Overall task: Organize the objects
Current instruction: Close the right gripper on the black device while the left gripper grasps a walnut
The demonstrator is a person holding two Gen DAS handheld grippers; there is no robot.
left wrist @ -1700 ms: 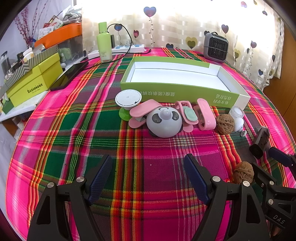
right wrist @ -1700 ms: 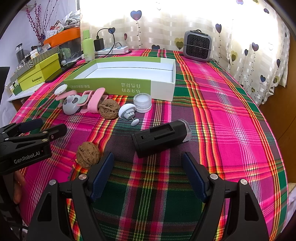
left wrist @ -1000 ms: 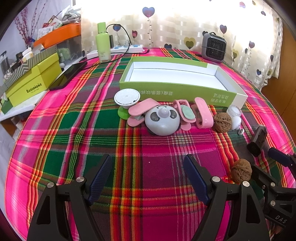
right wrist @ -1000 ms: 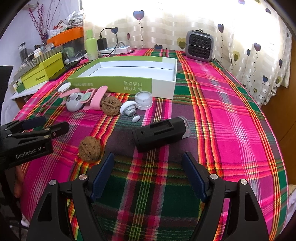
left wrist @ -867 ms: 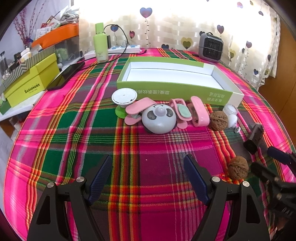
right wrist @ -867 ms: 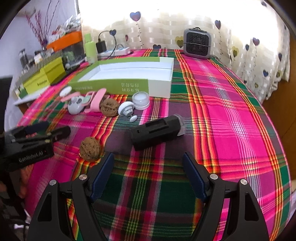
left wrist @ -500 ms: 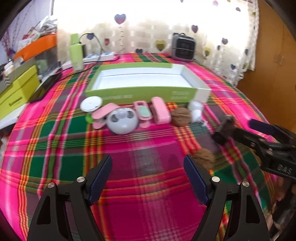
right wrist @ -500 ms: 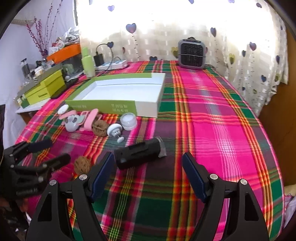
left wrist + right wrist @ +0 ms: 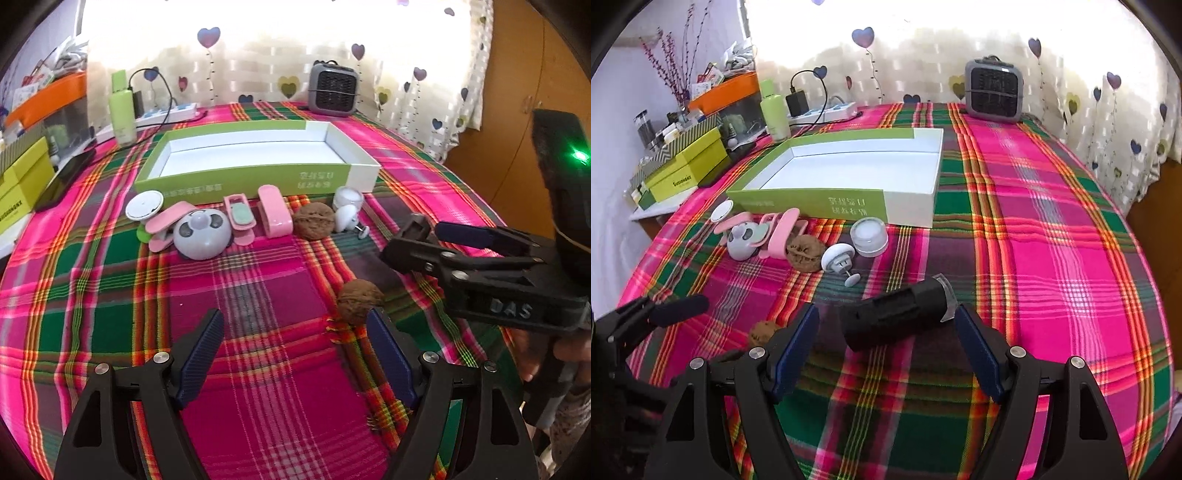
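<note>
An open green-and-white box (image 9: pixel 255 177) lies on the plaid tablecloth (image 9: pixel 258 387). Along its front edge sit a white disc (image 9: pixel 144 205), a panda-faced grey dome (image 9: pixel 202 236), pink clips (image 9: pixel 273 216), a walnut (image 9: pixel 314 227), a white jar (image 9: pixel 347 197) and a white knob (image 9: pixel 347 219). A second walnut (image 9: pixel 360 301) rests just ahead of my open left gripper (image 9: pixel 295 354), close to its right finger. My right gripper (image 9: pixel 886 347) is open, and a black cylindrical device (image 9: pixel 897 319) lies between its fingertips, untouched. The second walnut (image 9: pixel 762 330) is partly hidden there.
A grey heater (image 9: pixel 993 90) stands at the back, with a green bottle (image 9: pixel 774 110) and a power strip (image 9: pixel 827 109) at the back left. Yellow-green boxes (image 9: pixel 683 166) and a phone sit on a side shelf. A hand (image 9: pixel 554 354) holds the right gripper.
My left gripper has swung right, bringing the loose walnut near its right finger. My right gripper has closed in on the black device, which now sits between its fingertips.
</note>
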